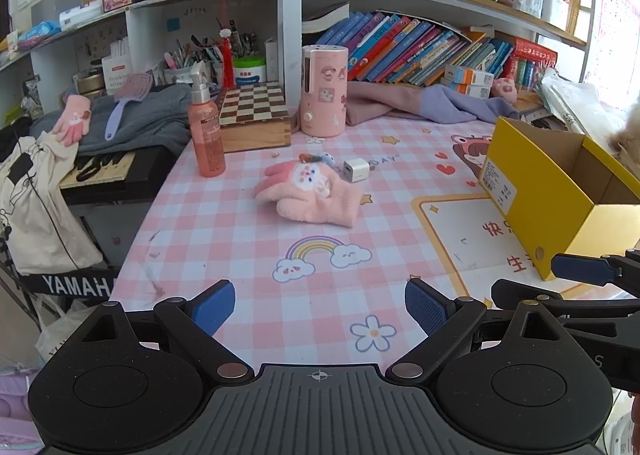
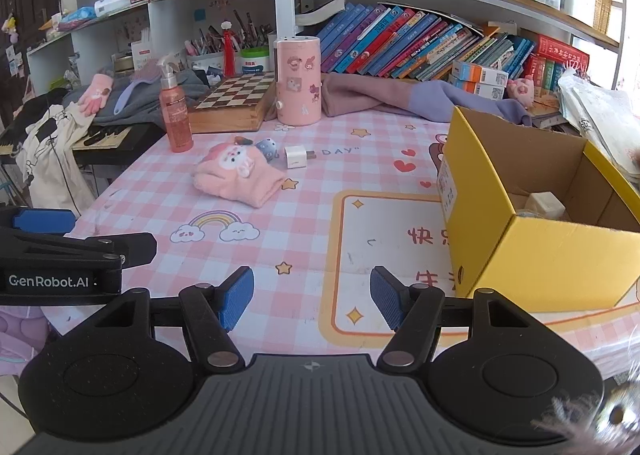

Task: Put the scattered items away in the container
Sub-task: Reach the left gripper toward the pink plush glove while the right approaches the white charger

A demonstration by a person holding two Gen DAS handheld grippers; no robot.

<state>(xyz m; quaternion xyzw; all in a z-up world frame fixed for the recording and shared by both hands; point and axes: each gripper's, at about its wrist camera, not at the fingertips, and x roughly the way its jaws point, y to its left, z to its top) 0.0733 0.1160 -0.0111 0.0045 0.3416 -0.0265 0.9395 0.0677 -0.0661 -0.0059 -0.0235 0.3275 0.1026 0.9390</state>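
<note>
While the left wrist view hides the yellow cardboard box's (image 1: 560, 191) floor, the right wrist view shows a pale block (image 2: 544, 205) inside. On the pink checked tablecloth (image 1: 224, 223), left to right: fluffy pink glove (image 1: 308, 191), white charger cube (image 1: 356, 168), box. Left gripper (image 1: 320, 309) and right gripper (image 2: 312, 297) gape wide, empty. Crowded bookshelves (image 2: 400, 43) stand behind.

A glove (image 1: 310, 191) lies in the middle of the tabletop (image 1: 240, 239). Just behind it, to the right, is a small charger plug (image 1: 356, 168). The open box (image 2: 536, 215) sits at the right. A spray bottle (image 1: 206, 135) stands left of the glove, with a chess board (image 1: 254, 115) behind it.
</note>
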